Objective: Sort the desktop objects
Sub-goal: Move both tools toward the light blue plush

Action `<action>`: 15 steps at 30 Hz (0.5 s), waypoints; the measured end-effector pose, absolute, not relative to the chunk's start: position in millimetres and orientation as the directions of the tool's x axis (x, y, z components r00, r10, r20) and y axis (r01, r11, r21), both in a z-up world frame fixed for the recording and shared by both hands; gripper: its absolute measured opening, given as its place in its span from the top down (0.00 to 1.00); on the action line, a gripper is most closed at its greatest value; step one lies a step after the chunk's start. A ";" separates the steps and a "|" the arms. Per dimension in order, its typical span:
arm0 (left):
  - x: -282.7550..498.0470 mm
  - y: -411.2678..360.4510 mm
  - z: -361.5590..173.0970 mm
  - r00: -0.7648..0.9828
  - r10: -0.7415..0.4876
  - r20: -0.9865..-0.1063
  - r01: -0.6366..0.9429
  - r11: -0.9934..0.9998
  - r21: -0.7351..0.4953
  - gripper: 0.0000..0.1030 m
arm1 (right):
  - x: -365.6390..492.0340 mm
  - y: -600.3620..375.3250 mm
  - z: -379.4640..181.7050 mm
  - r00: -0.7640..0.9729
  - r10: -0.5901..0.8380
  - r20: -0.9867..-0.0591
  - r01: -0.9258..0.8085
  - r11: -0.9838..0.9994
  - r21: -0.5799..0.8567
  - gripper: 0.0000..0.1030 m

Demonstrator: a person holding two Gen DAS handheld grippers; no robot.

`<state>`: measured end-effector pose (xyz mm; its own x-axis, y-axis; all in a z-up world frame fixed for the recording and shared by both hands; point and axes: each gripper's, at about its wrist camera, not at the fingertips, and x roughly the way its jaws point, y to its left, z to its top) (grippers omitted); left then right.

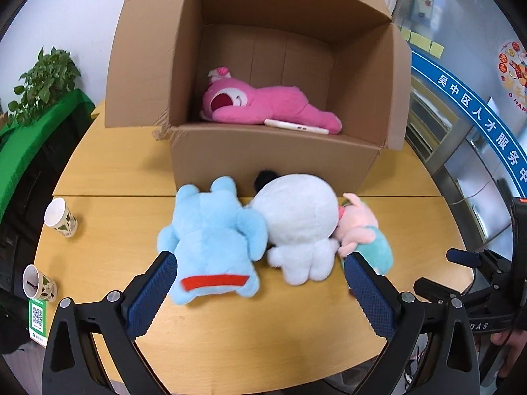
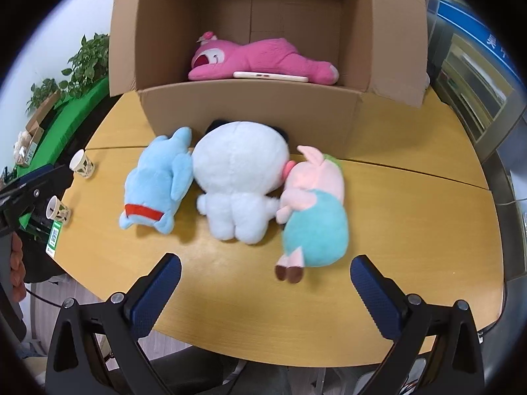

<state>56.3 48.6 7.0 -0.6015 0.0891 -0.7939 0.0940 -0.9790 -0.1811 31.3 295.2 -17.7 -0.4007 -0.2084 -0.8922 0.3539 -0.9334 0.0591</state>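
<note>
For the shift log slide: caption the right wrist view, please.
Open right gripper hovers before blue, white and pink-teal plush toys; pink plush bear in cardboard box.

The bench [image 2: 411,217] looked like smooth, pale wood laminate with a soft sheen. The cardboard box [image 2: 257,115] was matt brown corrugated paper. The blue plush [image 2: 158,181], white plush [image 2: 240,177], pig plush [image 2: 316,217] and pink plush [image 2: 260,57] were fuzzy cloth. Both paper cups [image 1: 61,219] looked matt. The gripper pads [image 1: 153,291] were dimpled blue rubber on black plastic arms.
</note>
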 end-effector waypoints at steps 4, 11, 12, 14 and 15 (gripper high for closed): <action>63.5 33.6 -2.1 -0.577 0.119 -0.808 0.093 -0.973 -0.210 0.00 | 50.4 284.8 -13.1 -0.413 -0.189 -0.891 0.357 -0.933 0.033 0.00; 63.4 11.0 -18.6 -0.540 0.131 -0.831 0.126 -0.964 -0.233 0.00 | 49.2 273.7 -21.3 -0.354 -0.261 -0.898 0.374 -0.920 0.120 0.00; 61.2 6.7 -20.7 -0.534 0.138 -0.834 0.139 -0.959 -0.247 0.00 | 46.5 270.6 -25.8 -0.341 -0.273 -0.900 0.386 -0.913 0.131 0.00; 56.3 -2.4 -24.5 -0.521 0.160 -0.838 0.168 -0.944 -0.284 0.00 | 38.0 263.6 -36.7 -0.305 -0.307 -0.902 0.417 -0.894 0.163 0.00; 54.8 -5.9 -25.2 -0.517 0.169 -0.839 0.181 -0.936 -0.301 0.00 | 34.5 261.6 -39.7 -0.294 -0.327 -0.898 0.427 -0.886 0.183 0.00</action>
